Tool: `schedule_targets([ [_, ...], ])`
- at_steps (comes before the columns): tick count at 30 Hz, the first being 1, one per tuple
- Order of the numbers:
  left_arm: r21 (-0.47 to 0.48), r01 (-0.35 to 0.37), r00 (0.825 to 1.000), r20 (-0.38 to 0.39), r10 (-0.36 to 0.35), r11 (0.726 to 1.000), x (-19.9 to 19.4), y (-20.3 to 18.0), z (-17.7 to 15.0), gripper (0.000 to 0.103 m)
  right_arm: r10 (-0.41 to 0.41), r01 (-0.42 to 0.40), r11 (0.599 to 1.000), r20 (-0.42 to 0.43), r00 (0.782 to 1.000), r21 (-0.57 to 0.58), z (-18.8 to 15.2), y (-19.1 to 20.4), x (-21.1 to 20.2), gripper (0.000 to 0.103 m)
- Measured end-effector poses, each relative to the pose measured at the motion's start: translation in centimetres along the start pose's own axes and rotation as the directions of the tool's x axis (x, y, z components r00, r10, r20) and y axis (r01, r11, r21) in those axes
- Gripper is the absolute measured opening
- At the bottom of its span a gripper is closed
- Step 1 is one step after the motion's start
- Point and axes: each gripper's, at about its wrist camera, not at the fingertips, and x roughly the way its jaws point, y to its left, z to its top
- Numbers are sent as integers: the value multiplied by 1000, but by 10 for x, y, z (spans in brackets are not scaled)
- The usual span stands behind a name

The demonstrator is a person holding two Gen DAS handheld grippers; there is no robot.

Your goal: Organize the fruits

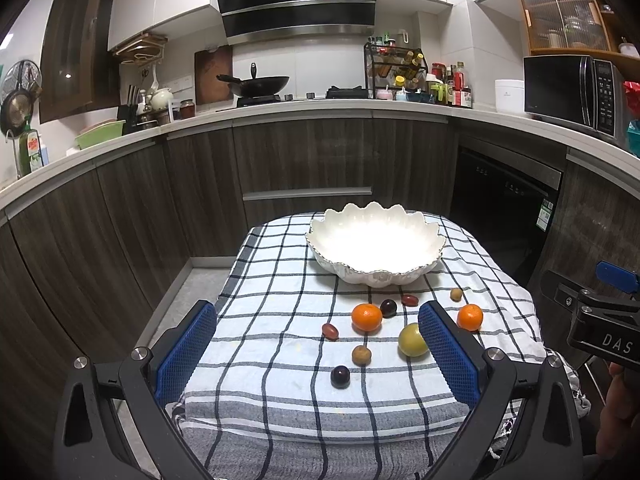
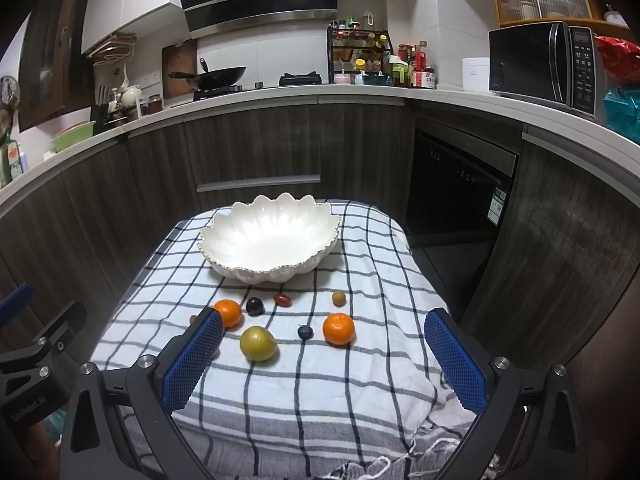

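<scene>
A black wok (image 1: 260, 85) sits on the stove at twelve o'clock, under the range hood (image 1: 296, 0). A spice rack (image 1: 394, 68) stands at one o'clock, a microwave (image 1: 570, 94) at two, a green basin (image 1: 100, 134) at ten.

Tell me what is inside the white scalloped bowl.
The white scalloped ceramic bowl holds nothing: its glossy inside shows bare in both views. The part just behind its near rim is hidden. All fruits lie outside on the checked cloth.
</scene>
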Motion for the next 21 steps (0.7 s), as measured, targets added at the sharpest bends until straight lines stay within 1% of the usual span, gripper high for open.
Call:
schedule_targets([
  [21,0,-1,1000,-4,1,1000,0,-2,2,103,2,-2,1000,3,1000,3,0,-1,0,102],
])
